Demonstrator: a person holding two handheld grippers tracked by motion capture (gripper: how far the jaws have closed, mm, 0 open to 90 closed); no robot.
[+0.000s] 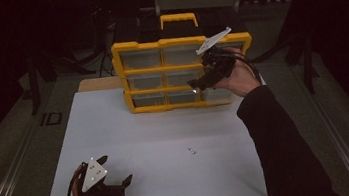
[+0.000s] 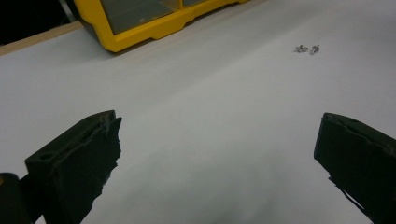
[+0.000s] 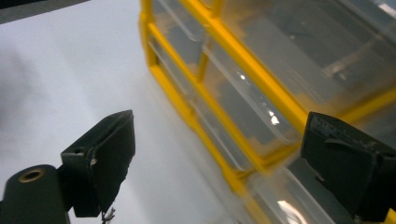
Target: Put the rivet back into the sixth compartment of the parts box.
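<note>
A yellow organiser cabinet (image 1: 180, 42) with clear drawers stands at the back of the white table (image 1: 156, 130). My right gripper (image 1: 199, 73) is held up in front of its right side, open, close to the drawer fronts. In the right gripper view the open right gripper (image 3: 217, 135) has nothing between its jaws, and the clear drawers (image 3: 243, 93) lie just behind them. My left gripper (image 1: 117, 169) rests open at the table's front left. In the left gripper view the left gripper (image 2: 219, 135) gapes wide over bare table. Two small screws (image 2: 307, 48) lie beyond it.
The small screws (image 1: 191, 151) lie on the table right of centre. The cabinet's lower right drawer (image 1: 218, 95) seems to stick out a little. A black and yellow case handle (image 1: 179, 19) shows behind the cabinet. The surroundings are dark.
</note>
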